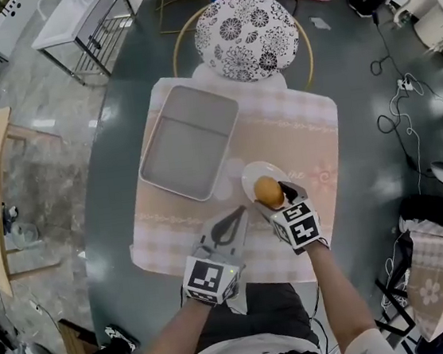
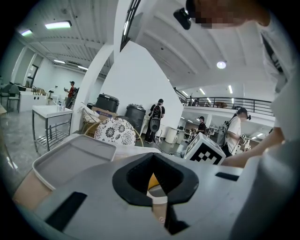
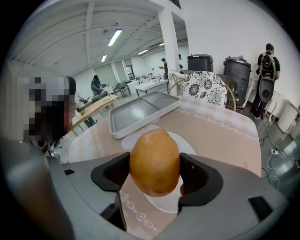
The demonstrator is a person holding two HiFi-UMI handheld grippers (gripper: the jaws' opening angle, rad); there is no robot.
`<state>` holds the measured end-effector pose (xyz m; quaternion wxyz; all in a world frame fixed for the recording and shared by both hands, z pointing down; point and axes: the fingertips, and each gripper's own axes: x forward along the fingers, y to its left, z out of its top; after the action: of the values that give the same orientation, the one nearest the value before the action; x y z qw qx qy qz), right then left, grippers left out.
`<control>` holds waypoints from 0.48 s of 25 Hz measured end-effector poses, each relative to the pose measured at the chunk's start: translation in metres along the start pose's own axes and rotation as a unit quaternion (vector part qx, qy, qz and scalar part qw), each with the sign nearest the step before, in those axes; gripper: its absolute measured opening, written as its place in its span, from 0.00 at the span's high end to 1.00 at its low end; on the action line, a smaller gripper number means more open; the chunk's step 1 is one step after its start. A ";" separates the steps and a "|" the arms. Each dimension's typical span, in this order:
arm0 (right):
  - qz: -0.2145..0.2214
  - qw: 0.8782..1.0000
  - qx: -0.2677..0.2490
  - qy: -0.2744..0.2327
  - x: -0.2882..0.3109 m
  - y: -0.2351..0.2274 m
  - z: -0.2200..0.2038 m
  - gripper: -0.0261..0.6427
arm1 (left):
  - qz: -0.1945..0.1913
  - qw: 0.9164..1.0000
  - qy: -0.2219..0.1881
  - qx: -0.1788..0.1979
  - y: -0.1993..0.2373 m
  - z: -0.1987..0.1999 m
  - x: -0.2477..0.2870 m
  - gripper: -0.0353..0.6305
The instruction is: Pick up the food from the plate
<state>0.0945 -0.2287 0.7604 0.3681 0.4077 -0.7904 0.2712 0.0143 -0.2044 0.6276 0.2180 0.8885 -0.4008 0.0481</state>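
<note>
A round golden-brown piece of food (image 3: 154, 161) sits clamped between the black pads of my right gripper (image 3: 155, 173), which is shut on it. It hangs just over a small white plate (image 3: 189, 149) on the pink checked mat. From the head view the food (image 1: 268, 192) is at the plate's (image 1: 247, 177) near edge, with the right gripper (image 1: 274, 198) behind it. My left gripper (image 1: 238, 214) rests just left of the plate, jaws shut with nothing in them. In the left gripper view (image 2: 158, 199) a sliver of the orange food (image 2: 153, 182) shows through the gap behind the pads.
An empty grey tray (image 1: 189, 140) lies on the mat left of and beyond the plate. A floral-cushioned chair (image 1: 246, 34) stands at the table's far side. Cables and equipment lie on the floor at right; several people stand in the background.
</note>
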 end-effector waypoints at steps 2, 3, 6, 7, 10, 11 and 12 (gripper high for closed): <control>0.003 1.000 0.007 -0.013 -0.011 0.001 0.010 0.49 | -0.001 1.000 0.001 0.002 -0.004 0.005 -0.004 0.94; 0.003 1.000 0.009 -0.019 -0.018 0.003 0.014 0.49 | -0.002 1.000 0.002 0.003 -0.006 0.009 -0.006 0.94; 0.007 0.999 0.018 -0.041 -0.040 0.009 0.031 0.49 | -0.003 1.000 0.005 0.004 -0.014 0.020 -0.014 0.94; 0.009 0.999 0.021 -0.050 -0.048 0.012 0.037 0.49 | -0.004 1.000 0.007 0.004 -0.017 0.025 -0.017 0.94; 0.015 0.997 0.029 -0.073 -0.073 0.022 0.054 0.49 | -0.006 1.000 0.009 0.006 -0.027 0.041 -0.024 0.94; 0.017 0.996 0.032 -0.080 -0.081 0.025 0.059 0.49 | -0.007 1.000 0.009 0.007 -0.030 0.047 -0.027 0.94; 0.020 0.995 0.034 -0.087 -0.089 0.029 0.064 0.49 | -0.007 1.000 0.009 0.007 -0.033 0.052 -0.031 0.94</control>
<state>0.0820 -0.2209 0.6477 0.2779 0.4265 -0.8177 0.2688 0.0130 -0.1865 0.5610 0.2159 0.8923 -0.3923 0.0574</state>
